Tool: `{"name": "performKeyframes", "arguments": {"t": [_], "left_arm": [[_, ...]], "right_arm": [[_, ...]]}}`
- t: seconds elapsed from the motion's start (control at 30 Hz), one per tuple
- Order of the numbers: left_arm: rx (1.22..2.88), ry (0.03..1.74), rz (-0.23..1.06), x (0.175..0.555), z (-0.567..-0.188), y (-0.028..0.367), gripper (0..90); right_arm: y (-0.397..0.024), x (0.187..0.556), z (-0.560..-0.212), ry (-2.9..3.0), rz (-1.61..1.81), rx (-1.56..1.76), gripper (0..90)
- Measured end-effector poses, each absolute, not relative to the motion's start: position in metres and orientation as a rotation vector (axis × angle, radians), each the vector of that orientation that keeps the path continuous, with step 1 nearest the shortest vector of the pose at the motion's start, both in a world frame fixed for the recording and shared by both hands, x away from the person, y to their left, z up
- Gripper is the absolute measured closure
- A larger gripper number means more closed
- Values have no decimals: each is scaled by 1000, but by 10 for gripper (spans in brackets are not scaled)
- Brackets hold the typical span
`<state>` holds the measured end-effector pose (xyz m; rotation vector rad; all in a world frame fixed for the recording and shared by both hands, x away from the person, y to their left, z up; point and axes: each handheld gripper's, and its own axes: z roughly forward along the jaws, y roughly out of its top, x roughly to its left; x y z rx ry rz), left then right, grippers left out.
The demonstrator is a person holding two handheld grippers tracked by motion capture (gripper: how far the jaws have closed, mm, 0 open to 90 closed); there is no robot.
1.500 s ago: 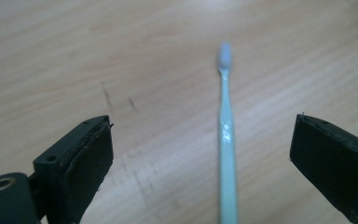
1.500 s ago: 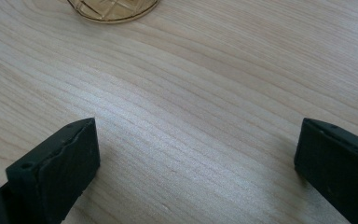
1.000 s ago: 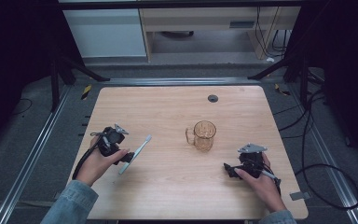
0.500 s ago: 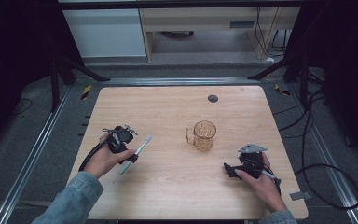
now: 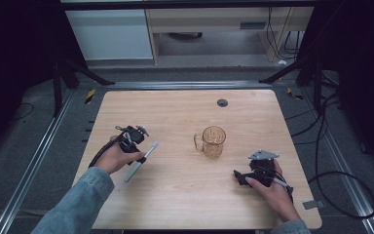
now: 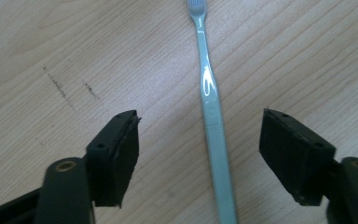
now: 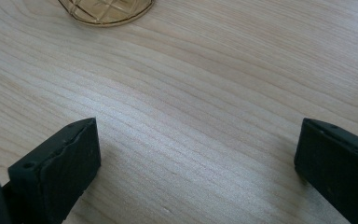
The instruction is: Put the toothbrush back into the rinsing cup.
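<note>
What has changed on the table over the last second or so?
The left gripper has slid toward the table's middle and now straddles the toothbrush. Its jaws have just been closing, with the handle between them, but the pads do not touch it yet. The toothbrush lies flat on the table, where it was. The amber mug and the right gripper, its jaws open over bare wood, have stayed put.

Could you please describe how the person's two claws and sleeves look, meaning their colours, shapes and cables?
Both claws are black. The left claw has two blocky jaws with flat, dark pads and round screw holes. The right claw carries a grey three-cornered plate on top. A black cable trails from the left one. The sleeve is blue denim.
</note>
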<state>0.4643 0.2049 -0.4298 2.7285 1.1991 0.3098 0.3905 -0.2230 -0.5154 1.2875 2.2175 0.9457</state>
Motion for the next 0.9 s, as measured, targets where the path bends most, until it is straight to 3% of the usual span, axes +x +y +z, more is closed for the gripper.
{"name": "performKeyframes", "arguments": {"t": [0.27, 0.9], "left_arm": [[2732, 1199, 212, 478, -434, 195, 474], [2754, 1266, 124, 500, -450, 184, 594]], "right_arm": [[-223, 390, -515, 2219, 951, 1296, 7], [-223, 390, -515, 2218, 952, 1297, 7]]}}
